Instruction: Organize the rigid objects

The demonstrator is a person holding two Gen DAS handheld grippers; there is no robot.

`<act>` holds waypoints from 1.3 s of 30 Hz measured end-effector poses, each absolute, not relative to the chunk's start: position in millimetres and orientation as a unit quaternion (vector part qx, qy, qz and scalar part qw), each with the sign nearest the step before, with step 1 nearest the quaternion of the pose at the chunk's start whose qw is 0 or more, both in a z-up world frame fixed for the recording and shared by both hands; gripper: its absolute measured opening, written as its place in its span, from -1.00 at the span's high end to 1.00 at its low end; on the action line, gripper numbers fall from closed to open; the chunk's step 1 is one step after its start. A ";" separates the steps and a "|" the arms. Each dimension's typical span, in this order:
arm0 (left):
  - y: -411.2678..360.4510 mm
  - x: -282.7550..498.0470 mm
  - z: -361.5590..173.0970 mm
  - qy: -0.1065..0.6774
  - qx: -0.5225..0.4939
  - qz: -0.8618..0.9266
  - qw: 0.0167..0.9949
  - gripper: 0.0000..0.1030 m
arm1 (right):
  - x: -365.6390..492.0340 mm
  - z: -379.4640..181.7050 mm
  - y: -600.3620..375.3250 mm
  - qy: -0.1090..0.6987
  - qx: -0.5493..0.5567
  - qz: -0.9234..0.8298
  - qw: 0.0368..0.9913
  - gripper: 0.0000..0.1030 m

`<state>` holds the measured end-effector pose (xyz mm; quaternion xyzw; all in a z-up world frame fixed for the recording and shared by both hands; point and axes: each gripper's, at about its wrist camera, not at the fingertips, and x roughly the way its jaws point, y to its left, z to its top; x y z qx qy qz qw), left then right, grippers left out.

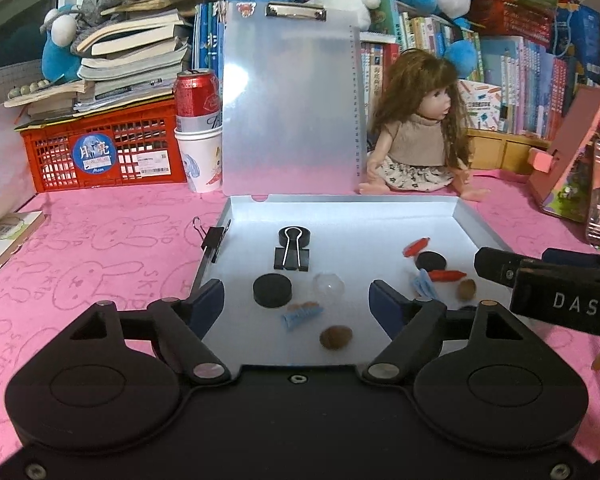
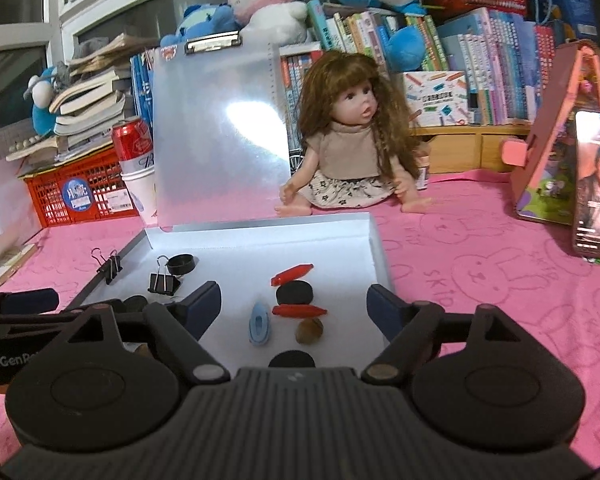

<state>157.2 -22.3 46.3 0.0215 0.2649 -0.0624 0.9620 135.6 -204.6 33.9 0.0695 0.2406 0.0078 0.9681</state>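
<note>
An open translucent case lies on the pink cloth, its lid standing upright. Inside lie a binder clip, black discs, a clear dome, blue plugs, red plugs and nuts. Another binder clip sits on the case's left wall. My left gripper is open and empty over the near left part of the case. My right gripper is open and empty over the red plugs, a black disc, a blue plug and a nut.
A doll sits behind the case. A red crate with books, a can in paper cups, shelves of books and plush toys line the back. A phone leans on a pink stand at the right.
</note>
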 end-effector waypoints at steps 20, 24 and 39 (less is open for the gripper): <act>-9.8 97.2 14.1 0.295 0.009 -0.048 0.954 -0.62 | 65.9 12.5 -184.6 0.242 0.027 0.015 0.970 -0.81; -9.0 100.6 4.1 0.304 0.014 -0.040 0.952 -0.64 | 68.8 0.0 -184.9 0.258 0.029 0.008 0.966 -0.88; -8.8 112.3 -13.2 0.312 0.014 -0.028 0.949 -0.84 | 85.7 -18.4 -185.5 0.311 0.033 -0.005 0.950 -1.00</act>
